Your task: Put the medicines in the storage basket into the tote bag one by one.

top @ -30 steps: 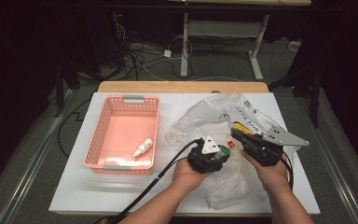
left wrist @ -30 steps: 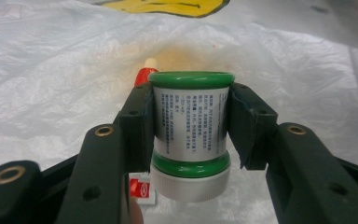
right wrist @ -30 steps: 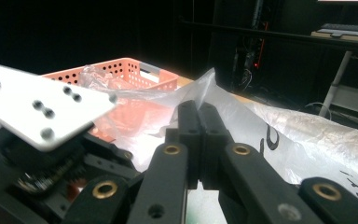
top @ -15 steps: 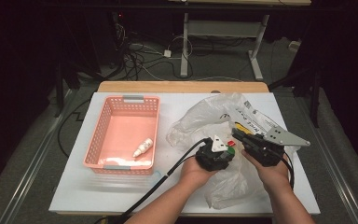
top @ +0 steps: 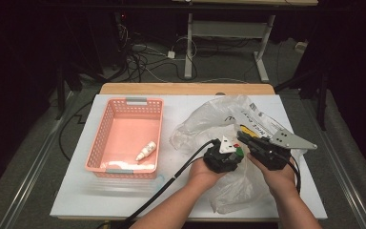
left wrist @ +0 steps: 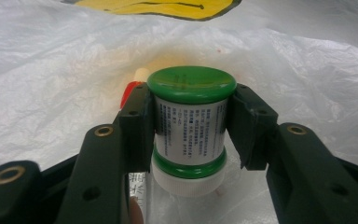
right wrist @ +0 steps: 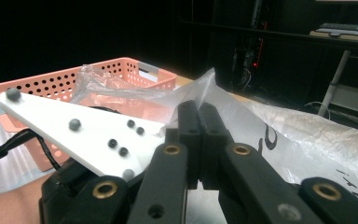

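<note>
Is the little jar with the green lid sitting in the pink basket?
No, the left gripper holds the jar between its jaws over the plastic bag, away from the basket.

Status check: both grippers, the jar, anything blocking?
Left gripper shut on green-lidded jar, inside the plastic bag. Right gripper shut, pinching the bag's edge. Red-capped item beside the jar; basket apart at left.
</note>
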`<state>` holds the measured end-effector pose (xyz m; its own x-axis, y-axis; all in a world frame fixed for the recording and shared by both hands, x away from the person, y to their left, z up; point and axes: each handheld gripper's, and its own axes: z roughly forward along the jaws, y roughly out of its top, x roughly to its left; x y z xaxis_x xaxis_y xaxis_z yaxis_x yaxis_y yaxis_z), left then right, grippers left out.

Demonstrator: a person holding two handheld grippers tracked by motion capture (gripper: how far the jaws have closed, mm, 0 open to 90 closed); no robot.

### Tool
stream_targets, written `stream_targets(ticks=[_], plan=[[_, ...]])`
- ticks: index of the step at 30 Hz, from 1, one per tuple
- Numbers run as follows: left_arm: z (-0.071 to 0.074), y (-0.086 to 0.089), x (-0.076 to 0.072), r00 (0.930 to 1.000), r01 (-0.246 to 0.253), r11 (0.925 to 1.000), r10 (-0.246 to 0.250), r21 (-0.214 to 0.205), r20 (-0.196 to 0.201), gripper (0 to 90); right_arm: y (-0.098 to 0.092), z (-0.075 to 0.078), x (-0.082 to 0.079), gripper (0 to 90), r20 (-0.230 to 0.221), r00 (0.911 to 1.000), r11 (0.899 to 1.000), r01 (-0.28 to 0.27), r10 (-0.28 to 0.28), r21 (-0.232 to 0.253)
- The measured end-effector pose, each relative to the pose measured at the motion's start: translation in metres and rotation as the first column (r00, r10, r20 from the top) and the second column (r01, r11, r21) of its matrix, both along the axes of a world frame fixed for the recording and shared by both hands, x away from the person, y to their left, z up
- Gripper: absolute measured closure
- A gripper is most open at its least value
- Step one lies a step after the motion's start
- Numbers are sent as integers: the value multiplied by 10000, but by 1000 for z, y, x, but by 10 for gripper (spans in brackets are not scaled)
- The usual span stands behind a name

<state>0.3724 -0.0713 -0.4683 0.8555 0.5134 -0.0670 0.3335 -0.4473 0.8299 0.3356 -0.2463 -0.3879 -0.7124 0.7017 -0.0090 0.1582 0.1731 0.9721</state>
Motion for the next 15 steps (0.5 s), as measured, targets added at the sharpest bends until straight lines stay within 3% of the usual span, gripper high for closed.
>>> stream_targets(ticks=[3,15], plan=[[-3,-2,0,10000,67,9998,-65,184,-74,531,0,0,0,900,6,10000,10000,0,0,-1],[-4,-1,1,9999,69,9998,-67,193,-93,516,0,0,-1,900,-24,10000,10000,23,-23,21]])
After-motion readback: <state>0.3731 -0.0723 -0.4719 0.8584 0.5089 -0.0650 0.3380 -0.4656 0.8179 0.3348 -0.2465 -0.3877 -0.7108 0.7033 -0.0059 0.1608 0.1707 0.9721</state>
